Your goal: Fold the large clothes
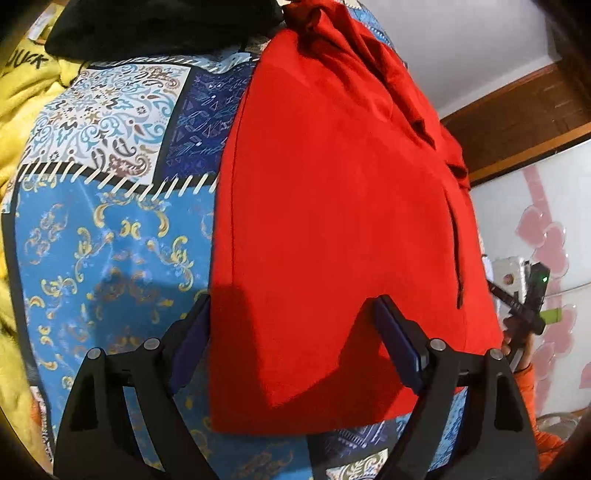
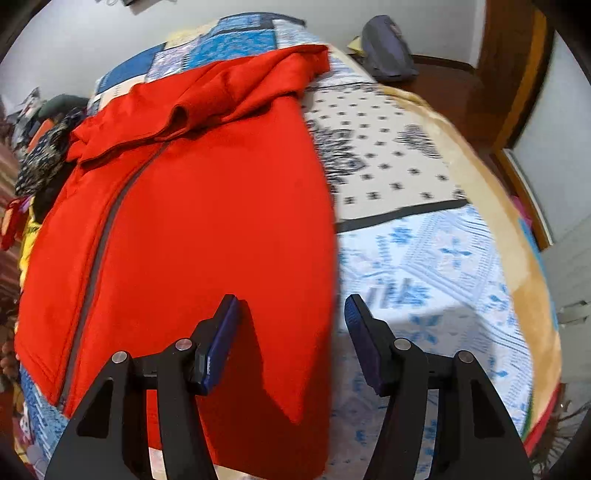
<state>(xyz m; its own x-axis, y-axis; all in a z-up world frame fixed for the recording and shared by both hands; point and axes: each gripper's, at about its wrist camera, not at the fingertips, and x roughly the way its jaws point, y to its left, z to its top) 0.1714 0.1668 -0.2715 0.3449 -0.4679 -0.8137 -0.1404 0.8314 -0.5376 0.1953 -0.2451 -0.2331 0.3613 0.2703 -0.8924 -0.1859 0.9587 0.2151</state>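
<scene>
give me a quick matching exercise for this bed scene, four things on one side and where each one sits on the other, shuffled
Things:
1. red hooded jacket
2. black garment
3. yellow garment
4. grey bag

Places:
A. bunched along the left edge of the left wrist view
B. spread flat on the patchwork bedspread, under both open grippers
C. on the dark wooden surface beyond the bed's far corner, right wrist view
D. at the far end of the bed, top of the left wrist view, beside the red hood

Pairs: 1-B, 2-D, 3-A, 4-C

Left gripper and right gripper each have jaws apart.
</scene>
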